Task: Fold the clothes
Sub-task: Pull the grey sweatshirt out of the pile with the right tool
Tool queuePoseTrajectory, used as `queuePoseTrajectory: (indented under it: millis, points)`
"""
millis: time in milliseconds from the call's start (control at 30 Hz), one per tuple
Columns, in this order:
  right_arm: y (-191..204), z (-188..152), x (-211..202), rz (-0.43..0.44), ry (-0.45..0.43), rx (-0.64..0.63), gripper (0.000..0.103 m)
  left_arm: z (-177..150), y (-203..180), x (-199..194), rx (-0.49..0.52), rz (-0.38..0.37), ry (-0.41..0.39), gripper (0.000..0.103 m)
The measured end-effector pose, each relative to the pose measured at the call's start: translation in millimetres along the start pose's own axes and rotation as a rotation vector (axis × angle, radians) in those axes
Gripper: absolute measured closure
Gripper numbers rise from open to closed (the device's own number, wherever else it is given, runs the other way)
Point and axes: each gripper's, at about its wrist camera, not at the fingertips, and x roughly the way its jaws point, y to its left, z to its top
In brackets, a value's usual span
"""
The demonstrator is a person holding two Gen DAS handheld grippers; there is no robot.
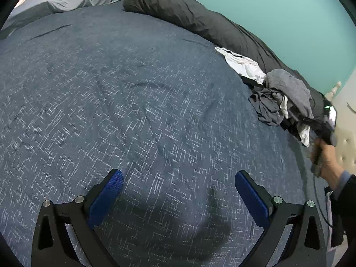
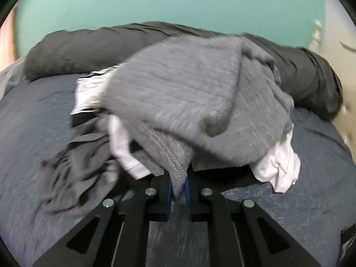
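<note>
A pile of clothes (image 1: pixel 282 98) lies at the right side of the bed, by a dark rolled duvet. On top is a grey knit sweater (image 2: pixel 191 93), with white garments (image 2: pixel 278 164) and a dark grey one (image 2: pixel 73 169) under it. My right gripper (image 2: pixel 178 187) is shut on a fold of the grey knit sweater at the pile's near edge; in the left wrist view it shows blurred at the far right (image 1: pixel 324 133). My left gripper (image 1: pixel 179 182) is open and empty above the bare bedspread, well left of the pile.
The blue patterned bedspread (image 1: pixel 111 100) covers the bed. A dark rolled duvet (image 1: pixel 200 22) runs along the far edge by the teal wall. A grey pillow (image 1: pixel 62 0) lies at the far left. A beige headboard (image 1: pixel 347 146) stands at the right.
</note>
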Motion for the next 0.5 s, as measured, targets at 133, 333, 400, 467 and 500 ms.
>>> queuePoseTrajectory:
  millis: [133, 333, 400, 467, 500]
  points:
    - [11, -5, -46, 0.075, -0.035, -0.033, 0.095, -1, -1, -4, 0.013, 0.006, 0.008, 0.0]
    - [18, -13, -104, 0.14, -0.063, -0.016, 0.095, 0, 0, -12, -0.006, -0.01, 0.019, 0.0]
    - [18, -20, -124, 0.158, -0.068, -0.005, 0.095, 0, -2, -14, -0.006, -0.018, 0.019, 0.0]
    - [20, -26, -142, 0.175, -0.072, -0.006, 0.095, 1, -3, -16, -0.009, -0.03, 0.024, 0.0]
    - [22, -30, -151, 0.184, -0.074, -0.011, 0.095, 2, -4, -19, -0.011, -0.031, 0.021, 0.0]
